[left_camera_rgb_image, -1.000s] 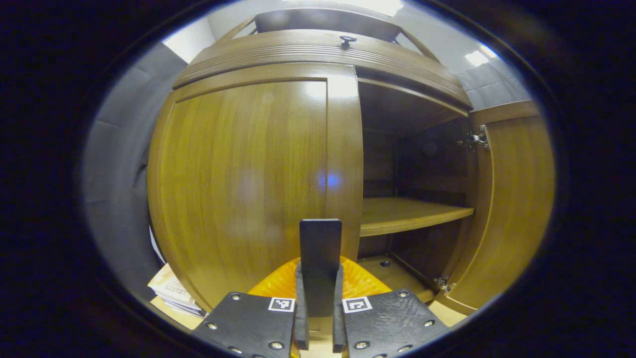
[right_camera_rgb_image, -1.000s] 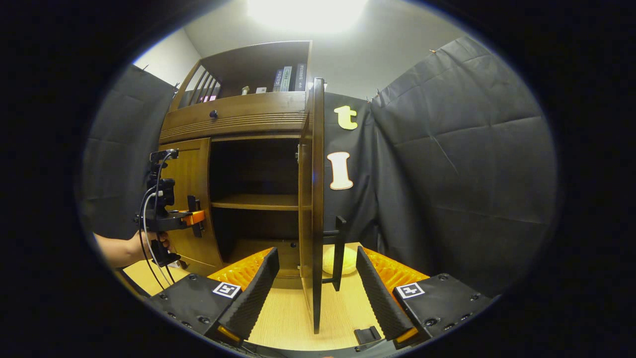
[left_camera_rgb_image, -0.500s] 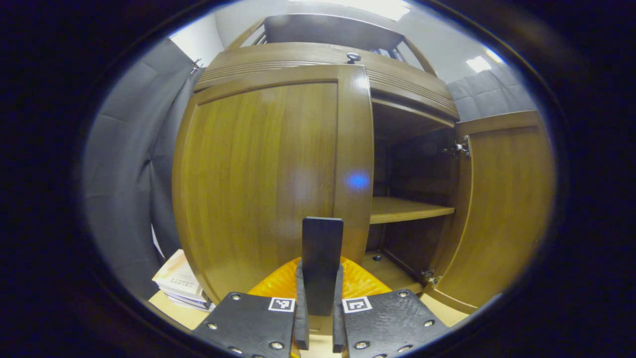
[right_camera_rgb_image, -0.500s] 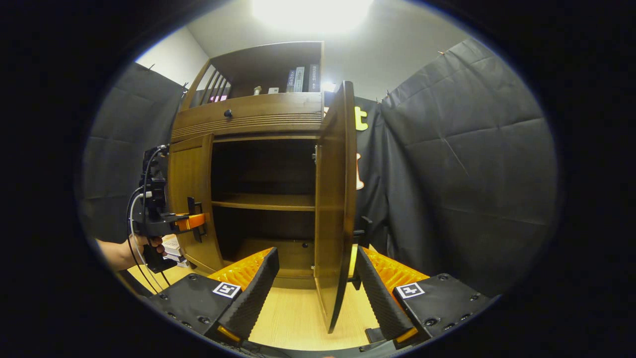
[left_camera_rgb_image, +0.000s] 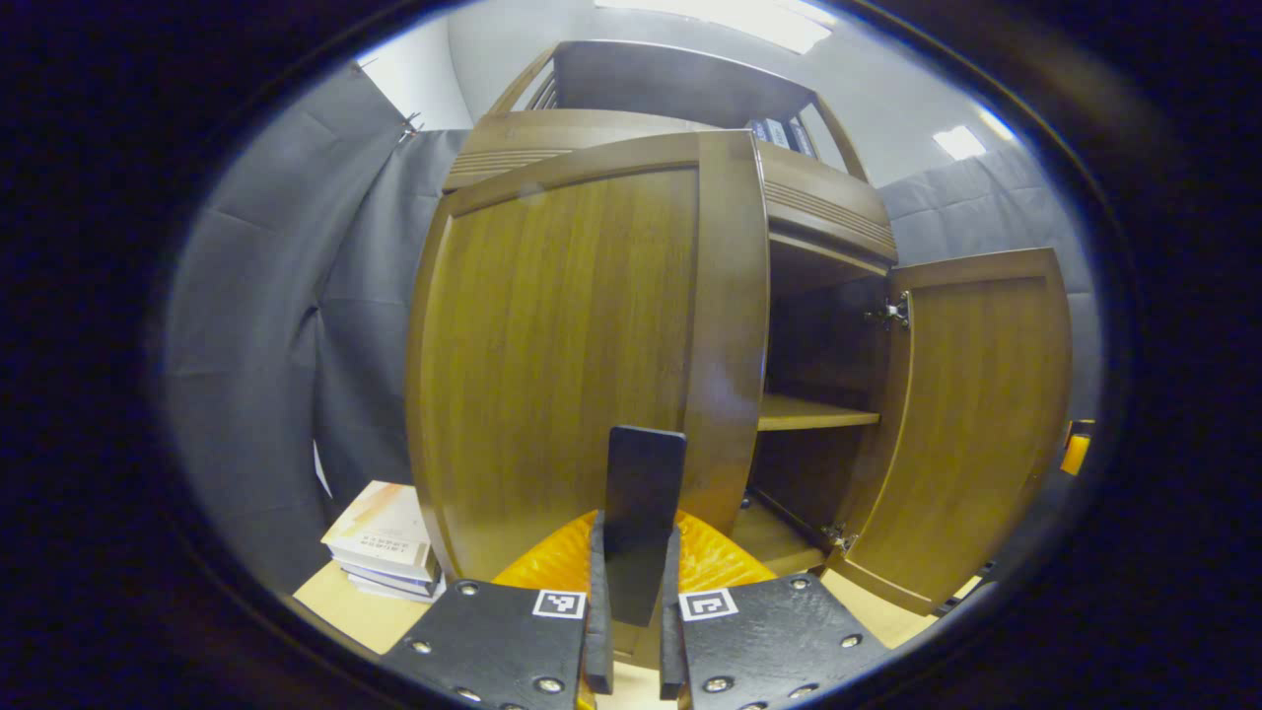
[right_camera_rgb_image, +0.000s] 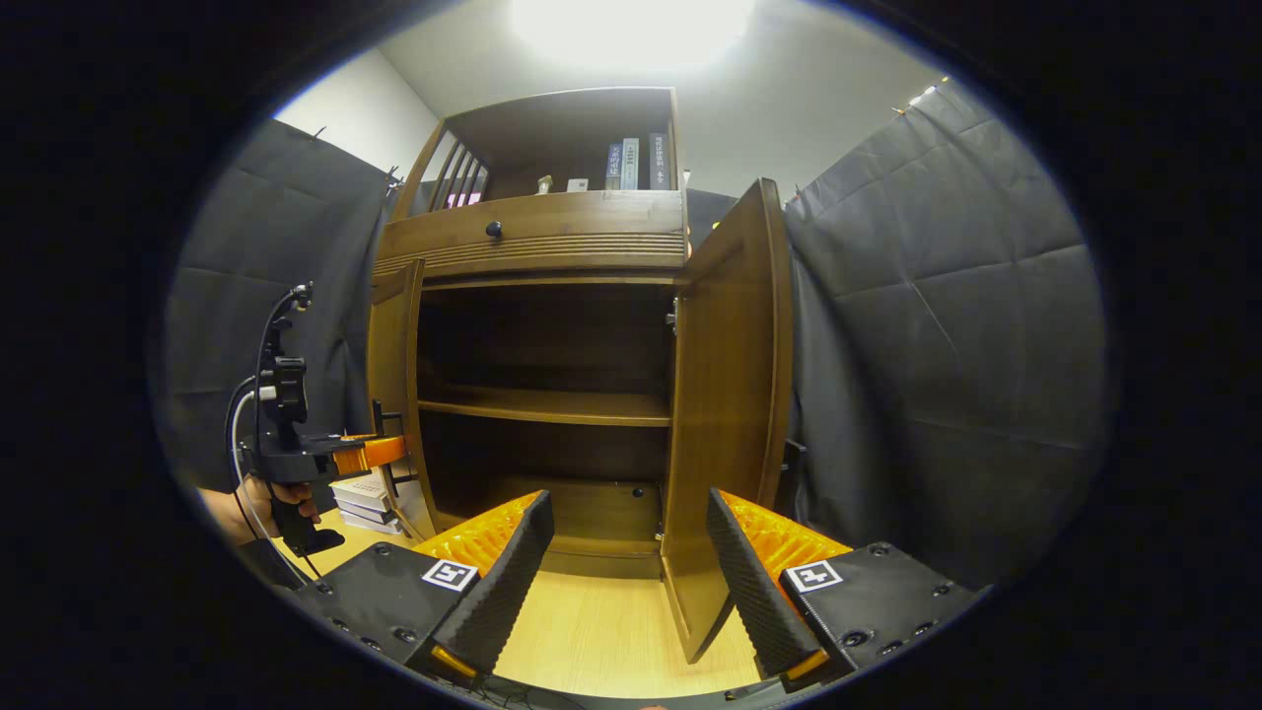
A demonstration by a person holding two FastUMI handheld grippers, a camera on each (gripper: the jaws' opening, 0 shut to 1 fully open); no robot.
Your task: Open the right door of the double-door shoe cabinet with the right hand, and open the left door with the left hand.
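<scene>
Cabinet (right_camera_rgb_image: 537, 237) shelf (right_camera_rgb_image: 542, 406) bare; I see both doors swung out, upright. L tool (left_camera_rgb_image: 631, 592) clamps left door's handle (left_camera_rgb_image: 643, 503); R tool (right_camera_rgb_image: 626, 572) open.

I see a big bright ceiling light (right_camera_rgb_image: 631, 20) glaring white at the top of the right gripper view. The inside of the shoe cabinet (right_camera_rgb_image: 547, 345) is dark and shadowy. In the left gripper view the left door (left_camera_rgb_image: 572, 345) shines softly and bulges. Straight edges bend near the rim, where things go a bit soft.
</scene>
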